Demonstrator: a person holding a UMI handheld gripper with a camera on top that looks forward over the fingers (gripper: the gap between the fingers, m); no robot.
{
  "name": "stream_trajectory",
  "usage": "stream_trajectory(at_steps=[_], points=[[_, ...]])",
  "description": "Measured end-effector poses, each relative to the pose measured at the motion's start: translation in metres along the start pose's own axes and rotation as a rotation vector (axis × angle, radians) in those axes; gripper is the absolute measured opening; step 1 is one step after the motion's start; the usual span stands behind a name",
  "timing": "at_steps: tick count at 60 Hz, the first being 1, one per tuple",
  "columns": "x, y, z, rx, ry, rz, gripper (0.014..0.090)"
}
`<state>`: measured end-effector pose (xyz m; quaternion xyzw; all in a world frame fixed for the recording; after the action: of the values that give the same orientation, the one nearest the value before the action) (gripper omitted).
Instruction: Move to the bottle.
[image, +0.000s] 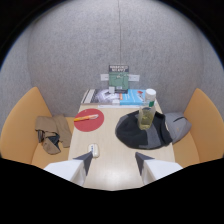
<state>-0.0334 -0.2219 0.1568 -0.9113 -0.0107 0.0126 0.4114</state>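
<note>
Hand-held gripper hung open and empty over the near counter, the bottle standing well beyond its fingers, far right, on a dark cloth opposite a red plate.

Matt pale wood table, grey felt-like walls, dark cloth, seemingly clear plastic bottle.

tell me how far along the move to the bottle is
Done: little shows as done; the tongs sit open over the near end of the table, holding nothing. In hand: the approach. Left: nearly the whole stretch, since the bottle stands far beyond the fingertips, on the dark cloth.
</note>
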Motion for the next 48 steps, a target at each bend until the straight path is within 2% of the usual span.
stream_trajectory(at_steps=[16,28,29,30,48], points=[[0.011,0.004,0.001,-0.007,0.015,0.006,0.0871],[0.044,0.012,0.002,-0.027,0.06,0.015,0.0871],[0.048,0.013,0.003,-0.028,0.064,0.015,0.0894],[0.056,0.015,0.006,-0.025,0.061,0.011,0.0869],[0.104,0.009,0.035,-0.027,0.096,0.021,0.0869]])
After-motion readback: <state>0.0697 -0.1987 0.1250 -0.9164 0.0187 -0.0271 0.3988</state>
